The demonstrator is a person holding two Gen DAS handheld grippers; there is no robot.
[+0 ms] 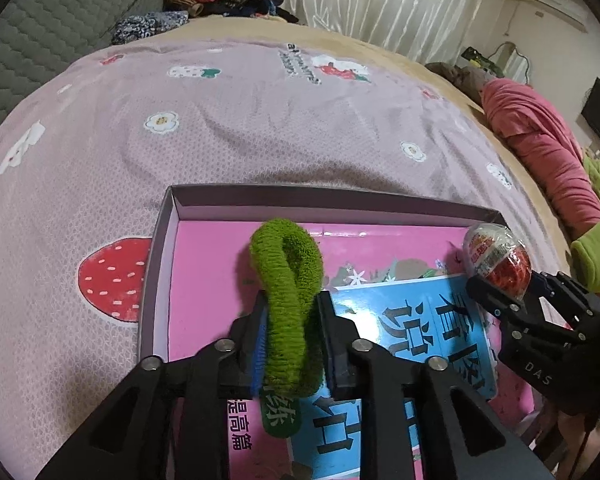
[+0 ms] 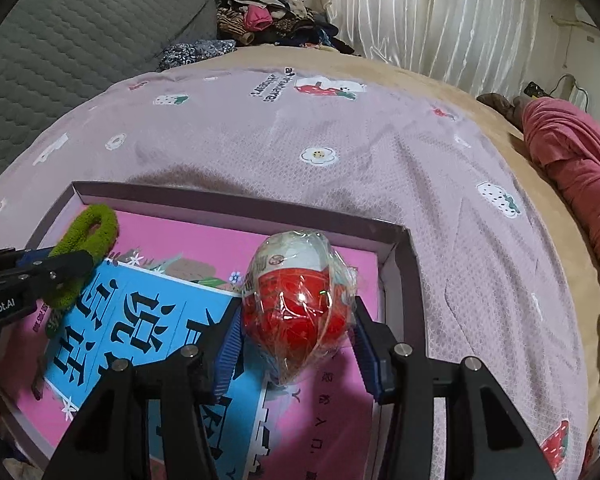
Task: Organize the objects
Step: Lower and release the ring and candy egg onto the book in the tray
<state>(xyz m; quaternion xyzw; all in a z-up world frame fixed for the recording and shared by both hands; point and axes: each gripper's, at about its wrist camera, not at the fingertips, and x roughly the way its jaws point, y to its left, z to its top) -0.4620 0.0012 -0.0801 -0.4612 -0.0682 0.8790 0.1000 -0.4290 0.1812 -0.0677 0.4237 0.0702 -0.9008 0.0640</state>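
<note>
1. The left gripper [image 1: 288, 320] is pinching a fuzzy green hair tie [image 1: 288, 280] — a soft, looped band of terry-like yarn, squeezed narrow between the two black fingers and bulging into an open loop beyond their tips.
2. Below those fingers, a shallow cardboard box [image 1: 160, 248] with thin grey walls is lying on the bed; a glossy pink and blue book [image 1: 412, 320] with large printed characters is lying flat inside it.
3. The right gripper [image 2: 296, 320] is gripping a plastic-wrapped egg [image 2: 296, 300] — a smooth oval, red below and white above, in crinkled shiny film; the fingers are sitting fairly wide apart, their blue ribbed pads [image 2: 226, 354] pressing both flanks.
4. The egg is hovering over the box's right part, near its far right corner, above the book.
5. Beyond both sets of fingertips, a mauve bedsheet [image 2: 340, 200] with a fine woven pattern and strawberry and flower prints is spreading out, lightly wrinkled.
</note>
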